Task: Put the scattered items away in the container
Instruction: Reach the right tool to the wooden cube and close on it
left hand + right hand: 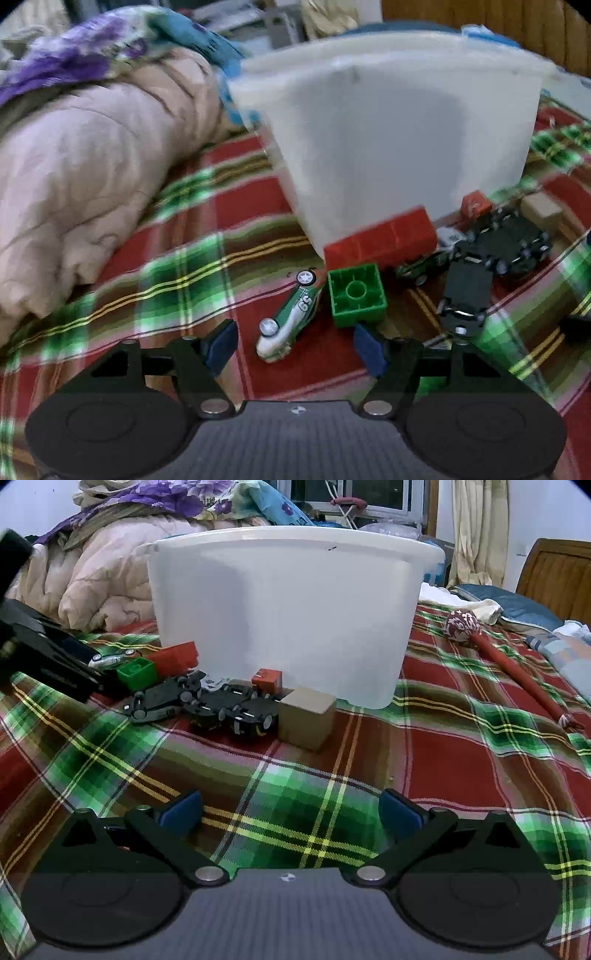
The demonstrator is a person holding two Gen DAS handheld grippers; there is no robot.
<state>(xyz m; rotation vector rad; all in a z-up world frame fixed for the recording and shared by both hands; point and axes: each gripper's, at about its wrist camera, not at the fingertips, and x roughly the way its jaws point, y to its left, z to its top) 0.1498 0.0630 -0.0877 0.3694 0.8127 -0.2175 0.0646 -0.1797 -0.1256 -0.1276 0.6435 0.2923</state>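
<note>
A white plastic tub [388, 129] stands on the plaid blanket. In front of it lie a green-and-white toy car [288, 317], a green brick [356, 293], a long red brick [384, 240], black toy cars [509, 240], a small red cube [476, 203] and a wooden block [541, 208]. My left gripper [295, 343] is open just over the green-and-white car, whose near end lies between the blue pads without touching them. My right gripper [291, 812] is open low over bare blanket, short of the wooden block [306, 718] and black cars [229, 709], with the tub [288, 609] behind them.
A puffy pink quilt [74, 184] is piled left of the tub. A long red stick with a patterned head [498, 657] lies on the blanket [443, 757] at the right. Pillows and a wooden headboard [554, 576] stand behind it. The left tool's black frame [48, 657] reaches in from the left.
</note>
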